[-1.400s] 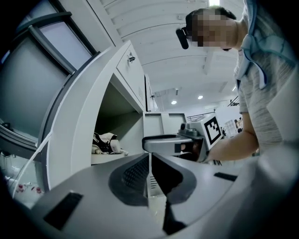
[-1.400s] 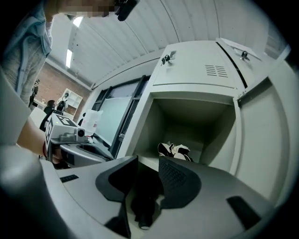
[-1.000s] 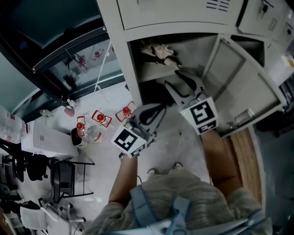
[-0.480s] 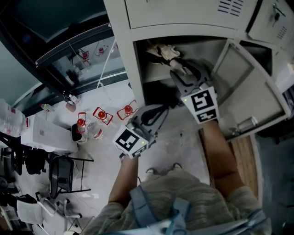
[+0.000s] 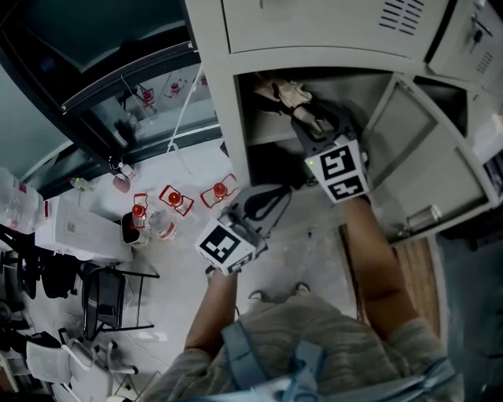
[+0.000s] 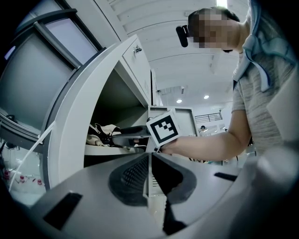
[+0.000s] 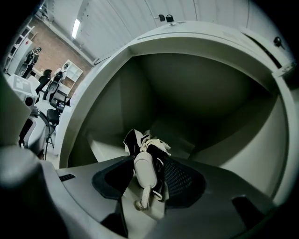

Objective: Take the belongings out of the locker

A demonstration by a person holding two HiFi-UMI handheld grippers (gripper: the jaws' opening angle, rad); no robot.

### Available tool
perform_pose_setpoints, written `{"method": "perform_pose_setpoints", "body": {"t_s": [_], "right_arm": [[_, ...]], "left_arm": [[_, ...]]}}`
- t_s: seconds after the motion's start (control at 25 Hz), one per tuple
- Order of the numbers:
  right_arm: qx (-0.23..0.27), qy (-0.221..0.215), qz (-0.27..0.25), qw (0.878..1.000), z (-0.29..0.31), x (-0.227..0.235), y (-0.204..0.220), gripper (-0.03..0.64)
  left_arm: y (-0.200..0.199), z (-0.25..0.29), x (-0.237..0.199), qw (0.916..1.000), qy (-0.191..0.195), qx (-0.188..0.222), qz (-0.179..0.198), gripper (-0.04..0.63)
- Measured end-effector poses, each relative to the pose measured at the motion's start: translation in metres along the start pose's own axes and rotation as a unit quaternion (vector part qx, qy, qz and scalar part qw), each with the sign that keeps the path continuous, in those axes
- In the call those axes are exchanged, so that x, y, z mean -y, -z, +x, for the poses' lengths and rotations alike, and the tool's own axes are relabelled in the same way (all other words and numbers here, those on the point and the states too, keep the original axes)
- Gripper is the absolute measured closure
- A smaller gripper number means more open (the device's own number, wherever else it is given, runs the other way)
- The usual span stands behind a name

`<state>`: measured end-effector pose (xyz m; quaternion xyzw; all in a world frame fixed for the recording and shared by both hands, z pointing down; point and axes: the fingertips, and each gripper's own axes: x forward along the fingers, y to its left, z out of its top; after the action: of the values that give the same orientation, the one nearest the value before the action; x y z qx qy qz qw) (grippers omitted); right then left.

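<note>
Reaching step: right tool (image 7: 146, 163), jaws just opened wide, brackets the folded umbrella (image 7: 142, 172) on the locker shelf (image 7: 105, 147), ungripped; next move should be closing; left tool (image 6: 148, 161) shut, empty.

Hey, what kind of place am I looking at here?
Probably a staff locker area in a workplace or lab. There is a bank of grey metal lockers with one door swung open, and an office chair stands on the pale floor nearby.

Right claw (image 5: 308, 119) sits inside the open locker (image 5: 212, 94). Its jaws have just been opening, with the end of the cream-and-black bundle (image 5: 284, 90) between them. Left claw (image 5: 277, 196) hangs outside, below-left of the right claw.
</note>
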<state>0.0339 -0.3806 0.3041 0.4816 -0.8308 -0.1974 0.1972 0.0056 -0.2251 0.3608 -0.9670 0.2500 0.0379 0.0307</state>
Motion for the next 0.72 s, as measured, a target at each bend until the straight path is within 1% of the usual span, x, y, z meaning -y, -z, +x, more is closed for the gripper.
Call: {"method": "perform_pose_setpoints", "body": {"t_s": [0.16, 0.32, 0.44, 0.52, 0.72], "right_arm": [[-0.012, -0.005, -0.001, 1.0, 0.007, -0.001, 0.006, 0.442], [-0.01, -0.004, 0.001, 1.0, 0.009, 0.0, 0.009, 0.442], [-0.006, -0.006, 0.003, 1.0, 0.01, 0.0, 0.009, 0.443], [-0.004, -0.006, 0.003, 1.0, 0.01, -0.001, 0.009, 0.454], [0.002, -0.002, 0.011, 1.0, 0.007, -0.001, 0.009, 0.469]], "left_arm": [[-0.006, 0.0, -0.001, 0.9998, -0.005, 0.014, -0.01, 0.589], [-0.002, -0.001, -0.001, 0.9999, -0.004, 0.006, -0.01, 0.589], [0.003, -0.002, 0.0, 1.0, 0.002, -0.002, -0.002, 0.589], [0.005, -0.002, 0.001, 1.0, 0.001, -0.005, -0.003, 0.589], [0.001, -0.003, 0.001, 0.9999, -0.005, 0.006, -0.012, 0.589]]}}
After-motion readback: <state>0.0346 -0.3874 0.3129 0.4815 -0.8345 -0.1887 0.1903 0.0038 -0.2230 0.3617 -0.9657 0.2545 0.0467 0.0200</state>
